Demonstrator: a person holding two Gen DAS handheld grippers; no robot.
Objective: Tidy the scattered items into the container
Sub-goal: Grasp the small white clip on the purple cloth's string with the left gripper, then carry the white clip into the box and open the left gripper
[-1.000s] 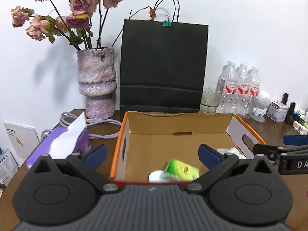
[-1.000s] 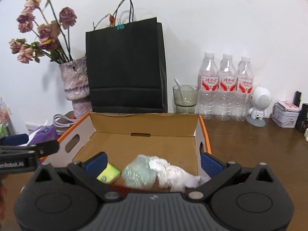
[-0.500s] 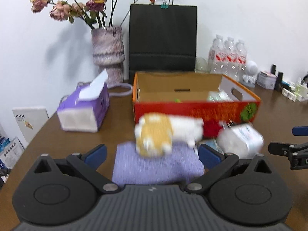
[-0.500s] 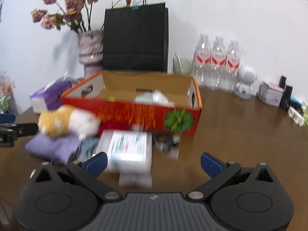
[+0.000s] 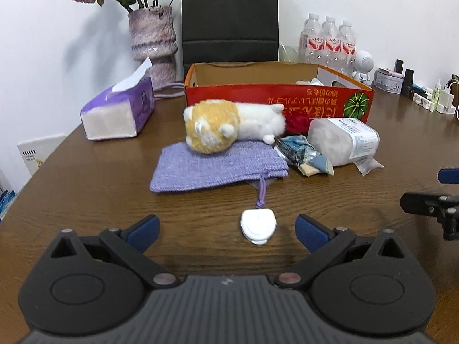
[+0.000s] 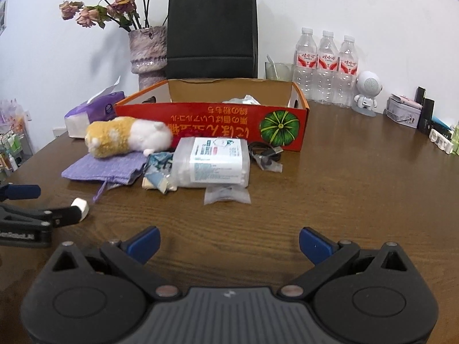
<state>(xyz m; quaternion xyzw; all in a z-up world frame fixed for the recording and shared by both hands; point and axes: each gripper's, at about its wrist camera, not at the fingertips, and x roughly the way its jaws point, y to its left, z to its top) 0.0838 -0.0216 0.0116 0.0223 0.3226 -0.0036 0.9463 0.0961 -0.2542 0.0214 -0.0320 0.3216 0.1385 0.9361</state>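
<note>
A red cardboard box (image 5: 287, 100) (image 6: 218, 126) stands open at the back, with crumpled items inside. In front of it lie a plush hamster (image 5: 229, 124) (image 6: 126, 137) on a purple knitted pouch (image 5: 212, 169) (image 6: 103, 169), a crumpled wrapper (image 5: 304, 154), a clear tub of cotton swabs (image 5: 344, 140) (image 6: 215, 162), a small clear packet (image 6: 226, 195) and a black cable (image 6: 264, 150). A small white cap (image 5: 258, 226) (image 6: 80, 205) lies just ahead of my open left gripper (image 5: 226, 229). My right gripper (image 6: 229, 243) is open and empty over bare table.
A purple tissue pack (image 5: 120, 111) lies left of the box. A vase of dried roses (image 5: 152, 40), a black paper bag (image 5: 229, 20), three water bottles (image 6: 327, 68), a white robot figure (image 6: 367, 91) and small tins stand along the wall.
Both grippers have pulled back from above the box to low over the table in front of the scattered items. Both stay open and empty.
</note>
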